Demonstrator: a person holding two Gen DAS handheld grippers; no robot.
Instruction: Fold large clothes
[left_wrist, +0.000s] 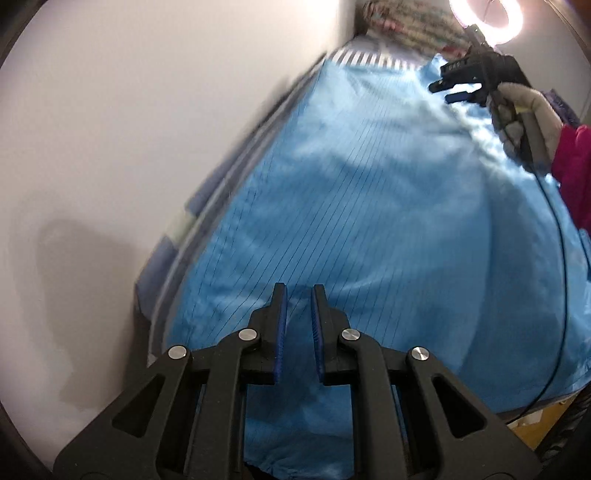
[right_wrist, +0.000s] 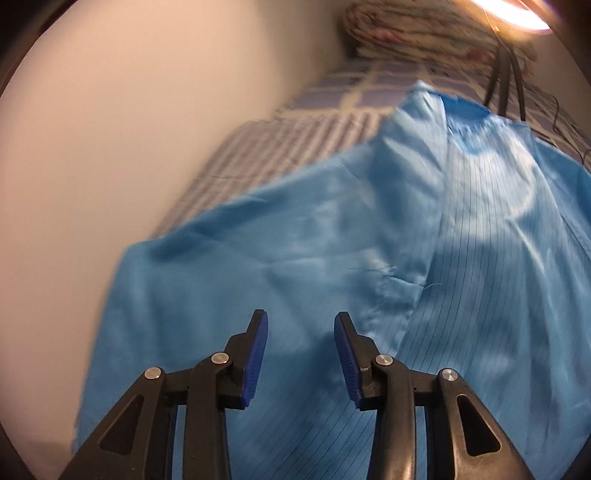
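Left hand-held gripper (left_wrist: 299, 295): jaws narrowly parted, nothing pinched, blue garment (left_wrist: 369, 221) spread on bed just beneath. Right hand-held gripper (right_wrist: 301, 325): jaws wider apart, empty, sleeve seam just ahead-right. Risks judged: slick fabric missed or only top layer caught; bedsheet (right_wrist: 295, 129) pinched too near garment edge; trailing cable (left_wrist: 565, 295) snagged on cloth during fold.

Both wrist cameras look steeply down, close over the blue garment (left_wrist: 369, 221), which both share; the wall (right_wrist: 129, 129) lies left.
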